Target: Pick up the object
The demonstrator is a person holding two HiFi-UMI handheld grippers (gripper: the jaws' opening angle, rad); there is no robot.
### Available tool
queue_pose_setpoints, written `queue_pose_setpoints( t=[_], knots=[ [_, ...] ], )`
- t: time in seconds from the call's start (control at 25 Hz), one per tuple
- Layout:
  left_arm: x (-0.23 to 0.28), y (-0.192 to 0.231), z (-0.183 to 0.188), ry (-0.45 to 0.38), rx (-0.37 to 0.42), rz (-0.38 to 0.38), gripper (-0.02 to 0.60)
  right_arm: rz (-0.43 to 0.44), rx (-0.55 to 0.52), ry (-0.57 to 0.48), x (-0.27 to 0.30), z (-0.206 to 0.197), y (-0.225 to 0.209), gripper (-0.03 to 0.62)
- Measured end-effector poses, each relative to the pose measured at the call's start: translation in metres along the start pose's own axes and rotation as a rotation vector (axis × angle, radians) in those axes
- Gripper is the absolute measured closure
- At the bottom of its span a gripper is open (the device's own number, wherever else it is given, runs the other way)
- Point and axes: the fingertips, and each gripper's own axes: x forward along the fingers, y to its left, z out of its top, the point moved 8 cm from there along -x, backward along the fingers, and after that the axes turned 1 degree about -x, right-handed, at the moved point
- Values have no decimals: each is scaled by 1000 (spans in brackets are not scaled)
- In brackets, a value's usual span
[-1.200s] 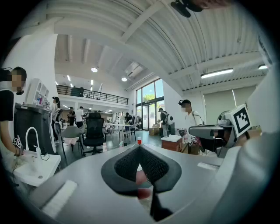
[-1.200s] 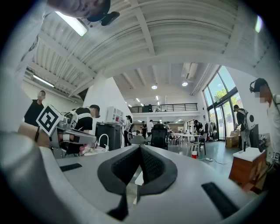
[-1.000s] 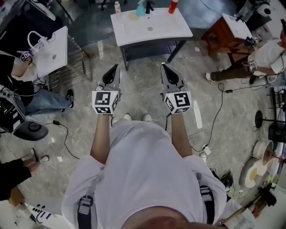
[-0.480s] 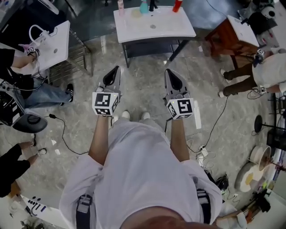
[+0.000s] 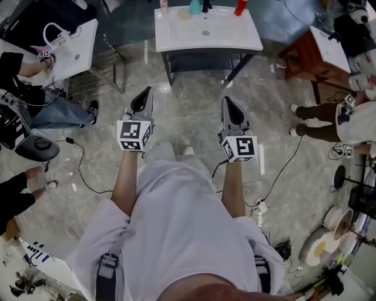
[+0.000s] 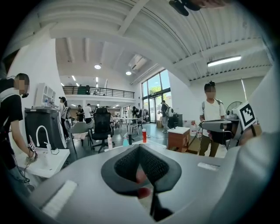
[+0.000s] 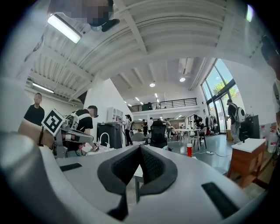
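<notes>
Object: not singled out; a pink bottle [image 5: 163, 6], a teal bottle [image 5: 194, 7] and a red bottle [image 5: 240, 7] stand at the far edge of the white counter [image 5: 205, 41], well ahead of the person. The left gripper [image 5: 147, 92] and right gripper [image 5: 226, 100] both have their fingers clenched on nothing. Arriving unopened would likely topple a bottle, and the close spacing invites grasping the wrong one.

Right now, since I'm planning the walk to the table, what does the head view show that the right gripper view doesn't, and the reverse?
Only the head view shows the marble floor, the person's shoe and the whole top of the white table. Only the right gripper view shows the ceiling light, the balcony railing and a black office chair. Both show the red bottle, the brown cabinet, the left gripper, and the right gripper, shut with nothing in it.
</notes>
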Motion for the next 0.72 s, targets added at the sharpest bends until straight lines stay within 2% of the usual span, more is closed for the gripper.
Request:
queue_pose_setpoints(
  t=[0.16,0.32,0.72],
  knots=[
    [11,-12,9,7,32,-12,581,15,4,-13,5,1,-16,591],
    [33,-5,16,-8,44,-24,581,14,1,-34,21,4,-25,591],
    [144,37,21,-57,20,-95,581,-43,-26,3,98,-8,-55,591]
  ],
)
